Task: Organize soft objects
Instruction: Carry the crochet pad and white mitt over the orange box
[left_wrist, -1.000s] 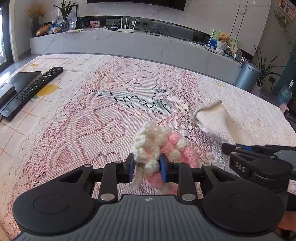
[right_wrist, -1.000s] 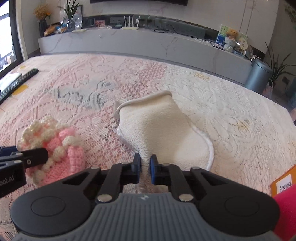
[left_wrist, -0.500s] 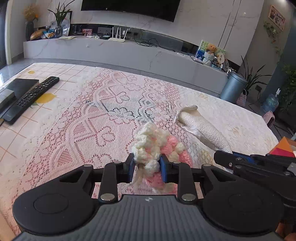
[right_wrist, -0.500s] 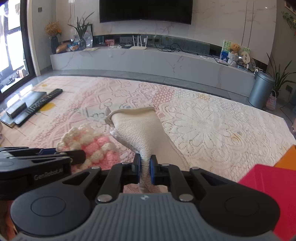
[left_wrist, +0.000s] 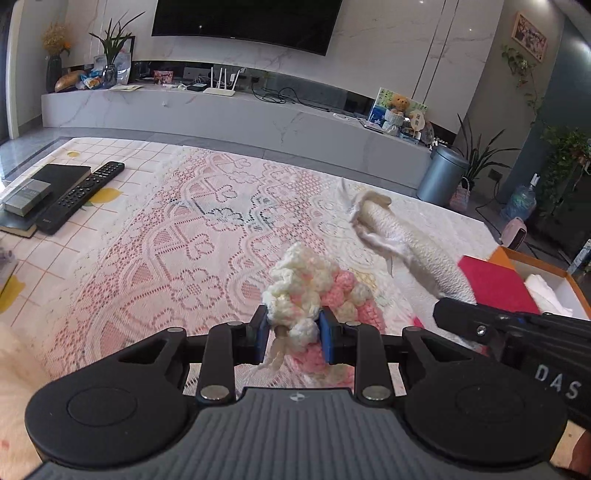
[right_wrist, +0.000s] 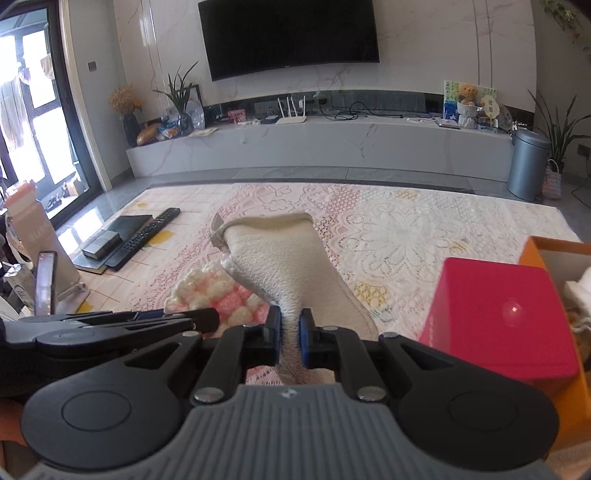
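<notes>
Grippers each carry one soft item clear of the lace tablecloth (left_wrist: 177, 258). The left gripper (left_wrist: 291, 334) is clamped on a cream-and-pink crocheted piece (left_wrist: 314, 291); its blue pads (left_wrist: 260, 332) press the cream bobbles from both sides, and the pink part bulges out toward 2 o'clock of the jaws. In the right wrist view the same piece shows at 9 o'clock of the right gripper (right_wrist: 290, 334), just beyond the left gripper's fingertips. The right gripper is pinched nearly closed on the narrow end of a cream textured cloth (right_wrist: 280, 266), which rises from the jaws toward 12 o'clock and widens to a folded top edge. In the left wrist view this cloth extends from the right gripper's tip at 3 o'clock up toward 1 o'clock, off the table surface. A red box (right_wrist: 498, 314) sits at 3 o'clock of the right gripper, with an orange box (left_wrist: 546, 280) holding white fabric just behind it. At 10 o'clock in both views, a black remote control (left_wrist: 81, 195) lies beside a dark book (left_wrist: 55, 181) with a small grey box (left_wrist: 27, 197) on it. A grey bin (right_wrist: 526, 164) stands on the floor at 2 o'clock, beyond the table's far edge.
</notes>
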